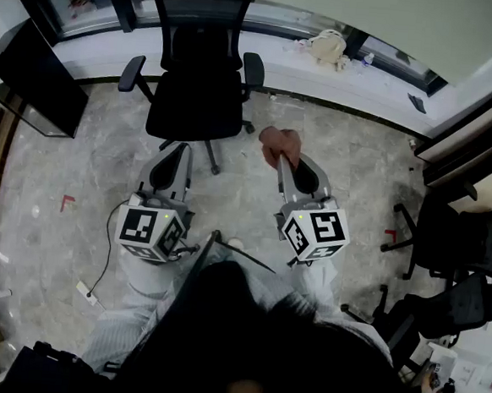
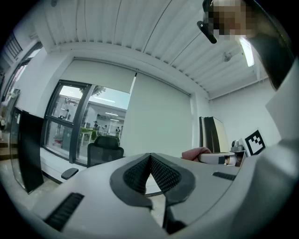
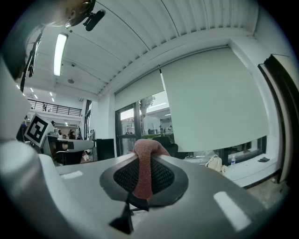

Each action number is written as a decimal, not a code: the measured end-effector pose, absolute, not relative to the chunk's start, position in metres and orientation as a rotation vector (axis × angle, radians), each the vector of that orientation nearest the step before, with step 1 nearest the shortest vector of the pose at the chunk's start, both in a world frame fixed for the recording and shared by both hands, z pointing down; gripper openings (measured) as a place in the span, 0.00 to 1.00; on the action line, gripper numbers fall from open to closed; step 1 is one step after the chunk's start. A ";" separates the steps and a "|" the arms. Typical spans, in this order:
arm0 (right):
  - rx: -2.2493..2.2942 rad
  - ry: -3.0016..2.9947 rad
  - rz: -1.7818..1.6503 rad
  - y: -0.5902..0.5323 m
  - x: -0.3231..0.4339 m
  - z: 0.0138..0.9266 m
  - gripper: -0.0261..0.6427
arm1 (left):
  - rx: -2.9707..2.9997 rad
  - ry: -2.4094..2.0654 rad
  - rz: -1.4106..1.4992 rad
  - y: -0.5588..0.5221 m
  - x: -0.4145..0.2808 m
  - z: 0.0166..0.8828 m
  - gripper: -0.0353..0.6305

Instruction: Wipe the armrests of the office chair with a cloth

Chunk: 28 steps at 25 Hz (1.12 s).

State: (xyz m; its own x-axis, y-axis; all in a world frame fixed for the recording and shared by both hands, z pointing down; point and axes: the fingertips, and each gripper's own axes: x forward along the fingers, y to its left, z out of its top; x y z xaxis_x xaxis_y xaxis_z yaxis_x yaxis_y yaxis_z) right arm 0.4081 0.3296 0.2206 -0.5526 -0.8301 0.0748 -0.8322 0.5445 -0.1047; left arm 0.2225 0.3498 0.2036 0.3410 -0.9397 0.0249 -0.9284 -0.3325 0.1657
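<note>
A black office chair [image 1: 197, 69] stands ahead of me, its two armrests, the left [image 1: 131, 73] and the right [image 1: 253, 69], sticking out at the sides. My right gripper [image 1: 284, 162] is shut on a reddish-brown cloth [image 1: 279, 143], held in the air a little short and right of the chair; the cloth [image 3: 145, 170] is pinched between the jaws in the right gripper view. My left gripper [image 1: 180, 151] is shut with nothing in it, just in front of the chair's base. The chair [image 2: 103, 149] shows small in the left gripper view.
A black cabinet [image 1: 35, 73] stands at the left. A white window ledge [image 1: 356, 86] runs behind the chair with a beige bag [image 1: 327, 47] on it. More black chairs [image 1: 458, 250] stand at the right. A cable [image 1: 106, 248] lies on the marble floor.
</note>
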 end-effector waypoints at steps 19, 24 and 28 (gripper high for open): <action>1.466 -2.763 0.239 0.299 0.419 0.233 0.08 | 2.440 -1.704 -0.078 0.316 0.244 0.219 0.06; 1.436 -2.772 0.246 0.265 0.412 0.243 0.08 | 2.437 -1.717 -0.079 0.288 0.244 0.226 0.06; 1.434 -2.769 0.286 0.228 0.402 0.256 0.08 | 2.422 -1.730 -0.062 0.254 0.231 0.238 0.06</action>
State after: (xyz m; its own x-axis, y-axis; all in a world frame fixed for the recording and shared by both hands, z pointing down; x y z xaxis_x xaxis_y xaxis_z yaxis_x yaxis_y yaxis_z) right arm 0.4022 0.2281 0.2561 -0.5807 -0.8088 0.0925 -0.8107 0.5641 -0.1567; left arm 0.2307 0.2544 0.2384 0.3280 -0.9426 0.0619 -0.9359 -0.3153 0.1573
